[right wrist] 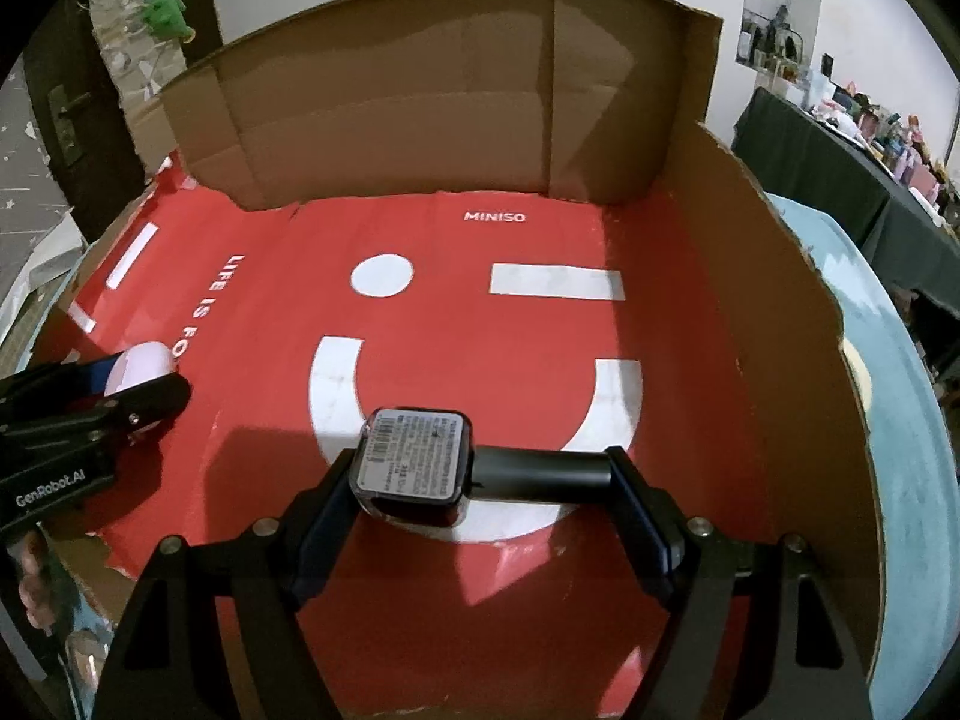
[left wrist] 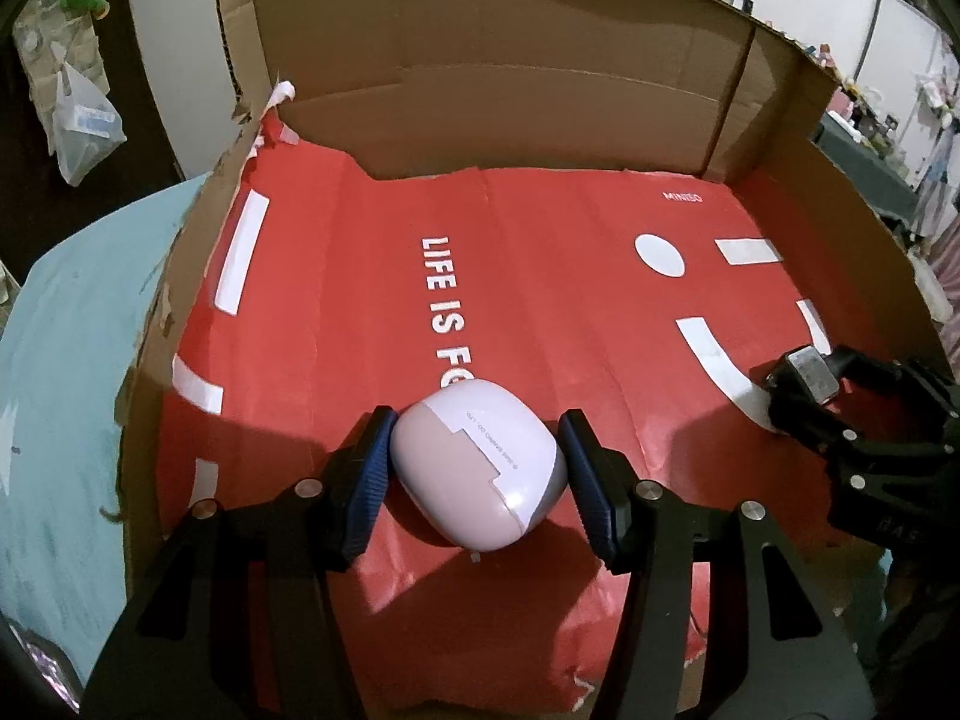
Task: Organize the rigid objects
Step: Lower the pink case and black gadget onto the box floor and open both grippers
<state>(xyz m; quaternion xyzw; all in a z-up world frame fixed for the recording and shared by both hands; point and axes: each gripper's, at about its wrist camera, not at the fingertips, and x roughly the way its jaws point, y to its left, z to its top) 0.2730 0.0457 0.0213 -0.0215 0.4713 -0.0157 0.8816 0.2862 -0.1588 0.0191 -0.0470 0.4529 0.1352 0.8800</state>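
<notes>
left gripper [left wrist: 477, 468] jaws around lilac case [left wrist: 480, 468], right pad gap, grip unclear | right gripper [right wrist: 480, 480] clamps black bottle [right wrist: 468, 471] lying sideways | both low over red bag [right wrist: 510, 324] in cardboard box [right wrist: 780, 360]

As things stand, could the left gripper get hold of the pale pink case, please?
Probably yes: the left gripper is open with the pink case between its pads, nothing blocking; the right gripper is off to the side.

The brown corrugated cardboard box [left wrist: 540, 102] looked matt and rough; its red paper liner [right wrist: 510, 324] creased; the lilac plastic case [left wrist: 480, 468] glossy.
</notes>
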